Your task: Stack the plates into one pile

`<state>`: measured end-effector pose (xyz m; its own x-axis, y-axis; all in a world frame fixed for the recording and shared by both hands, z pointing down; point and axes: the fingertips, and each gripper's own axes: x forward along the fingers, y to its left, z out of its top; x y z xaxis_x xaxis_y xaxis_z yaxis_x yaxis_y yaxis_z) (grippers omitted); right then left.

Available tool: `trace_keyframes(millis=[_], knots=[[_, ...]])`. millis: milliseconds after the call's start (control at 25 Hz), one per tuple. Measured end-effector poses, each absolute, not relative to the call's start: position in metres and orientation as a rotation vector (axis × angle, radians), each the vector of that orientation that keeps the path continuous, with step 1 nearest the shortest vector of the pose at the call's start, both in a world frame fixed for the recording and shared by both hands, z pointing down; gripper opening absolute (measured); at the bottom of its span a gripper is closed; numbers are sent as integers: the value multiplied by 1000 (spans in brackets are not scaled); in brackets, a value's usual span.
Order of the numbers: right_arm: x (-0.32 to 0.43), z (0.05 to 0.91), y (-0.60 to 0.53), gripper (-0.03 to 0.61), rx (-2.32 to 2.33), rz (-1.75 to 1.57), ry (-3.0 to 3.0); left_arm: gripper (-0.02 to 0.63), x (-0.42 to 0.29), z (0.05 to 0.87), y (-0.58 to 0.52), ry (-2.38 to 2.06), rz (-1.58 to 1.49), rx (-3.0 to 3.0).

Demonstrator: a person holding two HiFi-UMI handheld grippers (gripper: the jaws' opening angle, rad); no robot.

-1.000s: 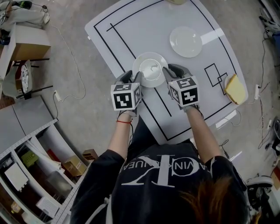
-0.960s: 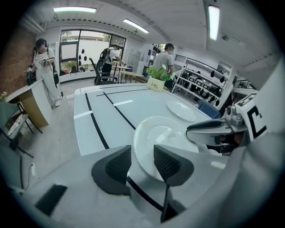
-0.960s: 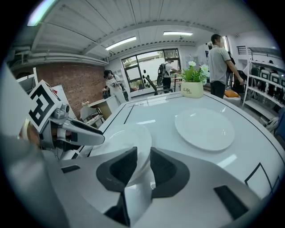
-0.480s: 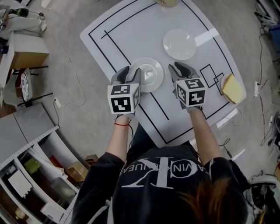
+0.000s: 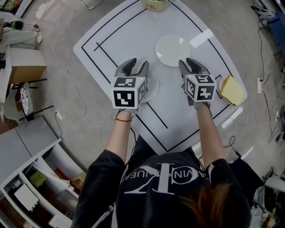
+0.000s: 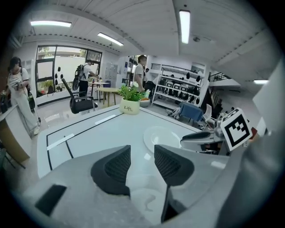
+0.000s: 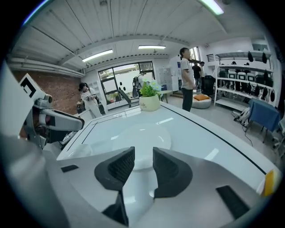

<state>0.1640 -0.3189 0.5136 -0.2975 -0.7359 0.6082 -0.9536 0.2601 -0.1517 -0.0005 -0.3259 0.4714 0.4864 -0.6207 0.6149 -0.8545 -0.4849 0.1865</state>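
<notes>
Two white plates lie apart on the white table. The far plate sits alone; it also shows ahead of the jaws as the far plate and the far plate. The near plate lies flat, partly hidden under my left gripper. That gripper's jaws have just been opening and stand open over the near plate, with nothing gripped. My right gripper hovers to the right of the near plate, short of the far plate. Its jaws have just been opening too, and nothing is between them.
A yellow block rests near the table's right edge. A potted plant stands at the far edge. Black lines are marked on the tabletop. People, chairs and shelving stand beyond the table in the gripper views.
Both grippers flanked the near plate at its rim a second ago. They have let it go; the right one moved off to the right, the left one rose over it.
</notes>
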Motion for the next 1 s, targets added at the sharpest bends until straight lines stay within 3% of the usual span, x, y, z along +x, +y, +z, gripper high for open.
trace_keyframes(millis=[1000], knots=[[203,539,-365,162,1539,752,-1976,199,85,532,-386,-922,836,2169]])
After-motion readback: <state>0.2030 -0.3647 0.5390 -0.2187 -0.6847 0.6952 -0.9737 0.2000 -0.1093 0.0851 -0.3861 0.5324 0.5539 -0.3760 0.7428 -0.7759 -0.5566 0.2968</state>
